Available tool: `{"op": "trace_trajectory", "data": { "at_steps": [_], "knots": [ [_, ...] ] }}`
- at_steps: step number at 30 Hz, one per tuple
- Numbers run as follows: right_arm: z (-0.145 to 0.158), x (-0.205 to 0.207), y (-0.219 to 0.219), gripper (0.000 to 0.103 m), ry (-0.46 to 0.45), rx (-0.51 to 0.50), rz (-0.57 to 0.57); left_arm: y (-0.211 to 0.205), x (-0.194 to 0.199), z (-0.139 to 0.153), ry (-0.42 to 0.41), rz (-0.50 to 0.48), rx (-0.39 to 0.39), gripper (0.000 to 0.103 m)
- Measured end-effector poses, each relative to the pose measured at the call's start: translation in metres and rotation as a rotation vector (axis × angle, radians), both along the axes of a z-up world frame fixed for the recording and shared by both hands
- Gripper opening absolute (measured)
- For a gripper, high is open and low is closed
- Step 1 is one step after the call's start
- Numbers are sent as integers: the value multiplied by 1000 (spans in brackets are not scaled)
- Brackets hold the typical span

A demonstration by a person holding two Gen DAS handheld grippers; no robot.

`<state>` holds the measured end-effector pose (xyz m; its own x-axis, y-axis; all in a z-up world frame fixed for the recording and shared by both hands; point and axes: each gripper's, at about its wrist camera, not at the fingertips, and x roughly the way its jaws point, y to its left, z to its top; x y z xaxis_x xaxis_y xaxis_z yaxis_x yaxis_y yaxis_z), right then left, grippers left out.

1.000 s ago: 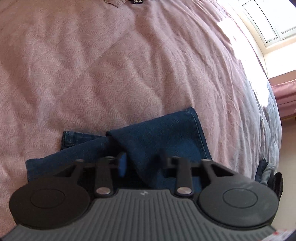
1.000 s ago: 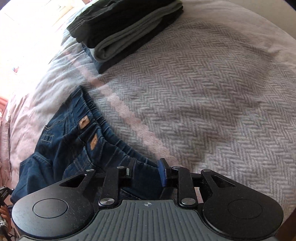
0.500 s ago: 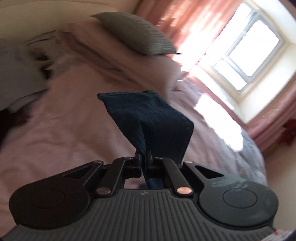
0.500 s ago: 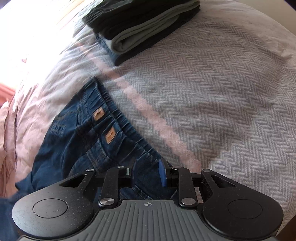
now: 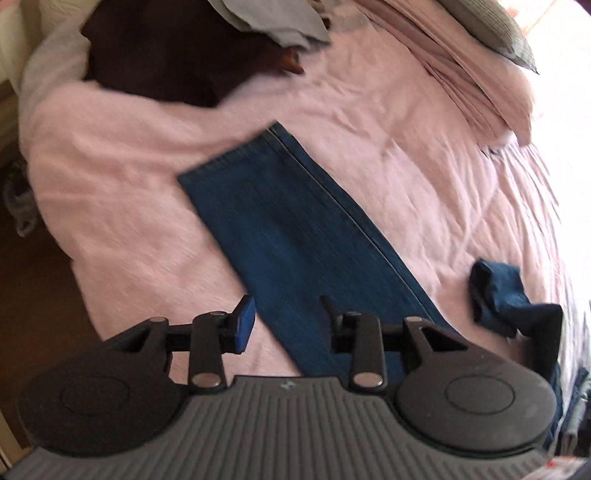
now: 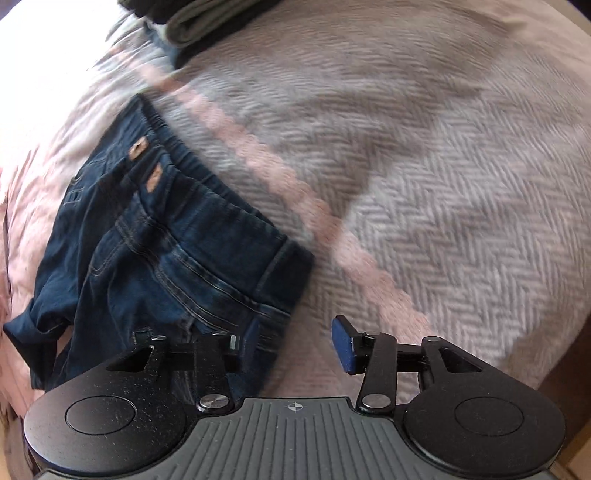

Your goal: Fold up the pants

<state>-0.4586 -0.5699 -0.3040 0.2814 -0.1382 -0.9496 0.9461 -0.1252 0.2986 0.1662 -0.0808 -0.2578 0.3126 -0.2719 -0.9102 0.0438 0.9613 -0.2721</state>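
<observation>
The left hand-held gripper (image 5: 286, 325) hangs with jaws apart and opening, clamping nothing, above a flat pant leg (image 5: 295, 236) on the pink bed (image 5: 110, 184). The right hand-held gripper (image 6: 295, 343) is also opening, over the jeans (image 6: 155, 240) waistband corner, pads off the cloth. Beyond lies a grey blanket (image 6: 424, 166), then folded clothes (image 6: 199, 22).

1. A pale pink quilted bedspread (image 5: 155, 206) covers the bed.
2. A grey herringbone-weave blanket (image 6: 424, 147) with a pink stripe lies across the bed's end.
3. A stack of folded dark and grey-green clothes (image 6: 207, 22) sits on that blanket near its far edge.
4. A dark maroon garment (image 5: 166, 55) lies near the bed's far left corner, a crumpled grey cloth (image 5: 273, 22) on it.
5. A grey ribbed pillow (image 5: 491, 29) rests on pink pillows (image 5: 472, 85) at the bed's head.
</observation>
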Motion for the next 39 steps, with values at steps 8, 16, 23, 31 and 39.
{"op": "trace_trajectory", "data": {
  "at_steps": [8,16,23,31,39],
  "knots": [
    [11,7,12,43,-1,-27,-32,-92,15,-24,5,-251,-78,32],
    [17,15,19,43,14,-52,-119,-222,25,-62,42,-561,-149,51],
    [11,27,34,43,45,-36,-195,-292,32,-102,54,-676,-134,15],
    [19,79,24,43,34,-78,-191,-307,32,24,-723,-1017,51,8],
    [19,128,11,43,27,-89,-158,-222,50,-5,-1112,-1318,627,34]
  ]
}}
